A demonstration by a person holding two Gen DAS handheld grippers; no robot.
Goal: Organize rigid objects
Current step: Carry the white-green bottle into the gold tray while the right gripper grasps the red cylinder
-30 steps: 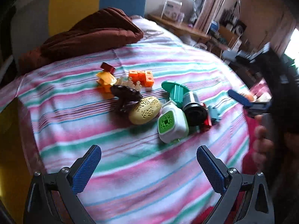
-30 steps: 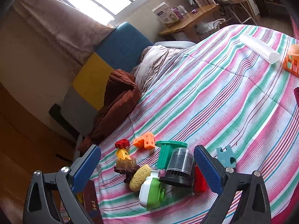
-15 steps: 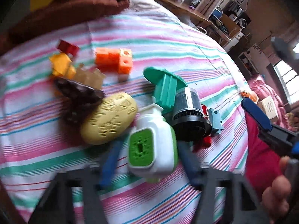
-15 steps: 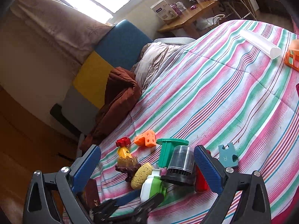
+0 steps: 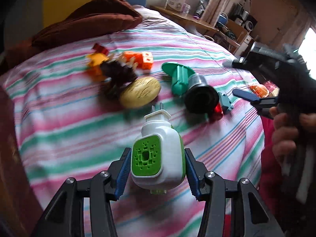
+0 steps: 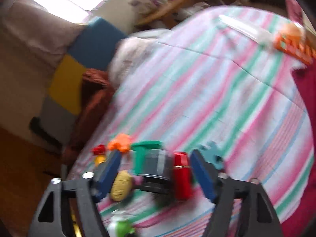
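Note:
My left gripper [image 5: 157, 167] is shut on a white and green plug-in device [image 5: 157, 156] and holds it above the striped bedspread [image 5: 65, 122]. Behind it lie a yellow oval [image 5: 140, 94], a brown toy [image 5: 118, 75], orange blocks [image 5: 141, 59], a green piece [image 5: 177, 77], a black cylinder [image 5: 199, 94] and a red piece [image 5: 217, 109]. My right gripper [image 6: 156, 169] is open and moves down over the cylinder [image 6: 156, 167] and red piece [image 6: 181, 175]; that view is blurred. It also shows at the right of the left wrist view [image 5: 256, 98].
A brown blanket [image 5: 88, 23] lies at the head of the bed. A teal puzzle piece [image 5: 226, 101] lies beside the red piece. An orange basket [image 6: 292, 41] and a clear tube [image 6: 243, 27] sit at the far side. A wooden shelf [image 5: 183, 17] stands beyond.
My left gripper closed on the white and green device and lifted it away from the pile. My right gripper moved down toward the cylinder and narrowed.

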